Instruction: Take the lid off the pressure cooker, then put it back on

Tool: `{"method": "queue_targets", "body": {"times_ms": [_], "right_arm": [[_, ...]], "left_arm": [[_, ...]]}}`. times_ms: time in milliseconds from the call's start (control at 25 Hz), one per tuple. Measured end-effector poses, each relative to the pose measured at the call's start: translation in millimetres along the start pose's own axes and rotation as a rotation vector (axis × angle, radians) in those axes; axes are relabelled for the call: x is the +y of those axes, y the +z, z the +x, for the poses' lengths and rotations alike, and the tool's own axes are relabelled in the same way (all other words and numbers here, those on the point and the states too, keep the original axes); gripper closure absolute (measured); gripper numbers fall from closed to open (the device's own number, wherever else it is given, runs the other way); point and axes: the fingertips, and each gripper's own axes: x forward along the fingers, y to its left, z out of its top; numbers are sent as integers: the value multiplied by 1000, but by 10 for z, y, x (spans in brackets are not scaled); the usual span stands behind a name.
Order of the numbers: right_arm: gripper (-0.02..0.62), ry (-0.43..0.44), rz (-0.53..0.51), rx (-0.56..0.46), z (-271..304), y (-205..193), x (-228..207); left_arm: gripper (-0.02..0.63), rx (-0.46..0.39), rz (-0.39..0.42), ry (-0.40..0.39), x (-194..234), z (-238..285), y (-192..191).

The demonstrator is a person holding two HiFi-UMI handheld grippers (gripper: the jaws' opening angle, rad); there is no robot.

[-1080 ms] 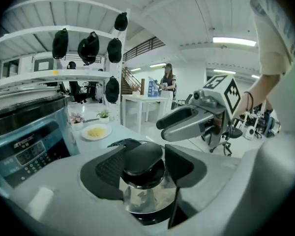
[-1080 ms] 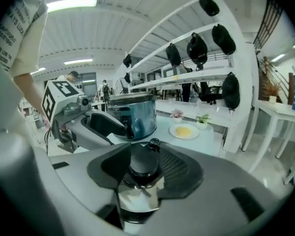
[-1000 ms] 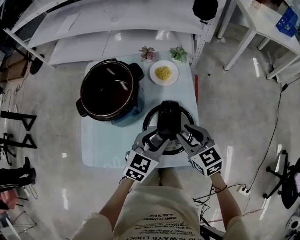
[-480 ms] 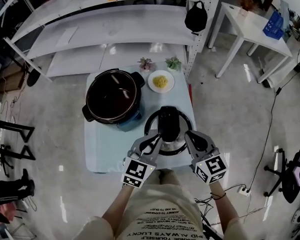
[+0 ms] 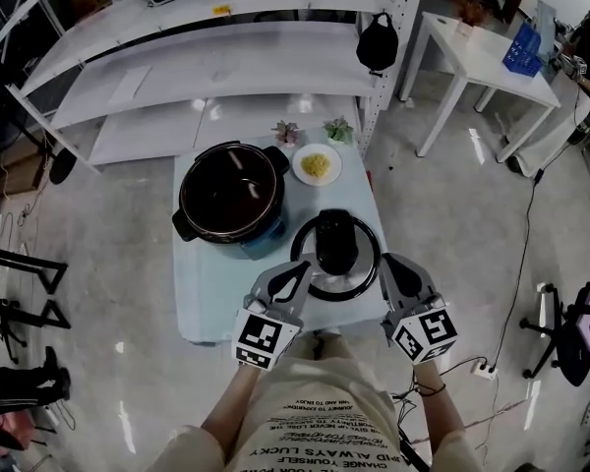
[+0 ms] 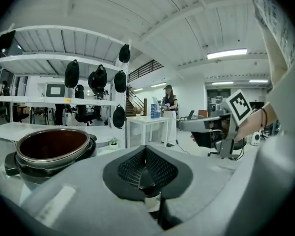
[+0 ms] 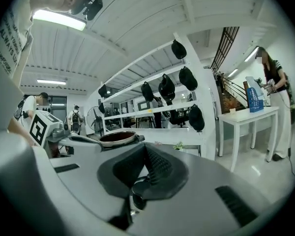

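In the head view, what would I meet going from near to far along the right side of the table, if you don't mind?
lid → plate of yellow food → small green plant

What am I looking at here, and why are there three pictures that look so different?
No robot: a person holds two-jaw hand tools, the left gripper and the right gripper. The head view looks down from a camera on the person's head; the other two cameras ride on the grippers and look along their jaws. On the pale blue table stand an open dark-lined pressure cooker pot, a white plate of yellow food and two small potted plants. Both grippers' jaws have just closed, each seemingly pinching the near rim of a round black cooker lid.
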Motion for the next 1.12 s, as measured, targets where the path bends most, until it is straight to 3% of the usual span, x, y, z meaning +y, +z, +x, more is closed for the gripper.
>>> {"method": "queue_targets", "body": {"times_ms": [320,680,800,920,1120], "right_arm": [[588,-22,57,-71,-141,91,23],[583,14,48,-65,-52,34,89],[491,42,45,-54,-9,8,101],[475,66,27,-27,32,-33,92],[392,131,43,-2,128,-104,28]], "left_arm": [[578,-49,29,-29,7,-122,83],[577,-11,13,-73,65,-137,-43],[575,7,13,-67,100,-128,-80],[560,15,2,-65,97,-96,-72],[437,32,-28,-67,75,24,-106]]}}
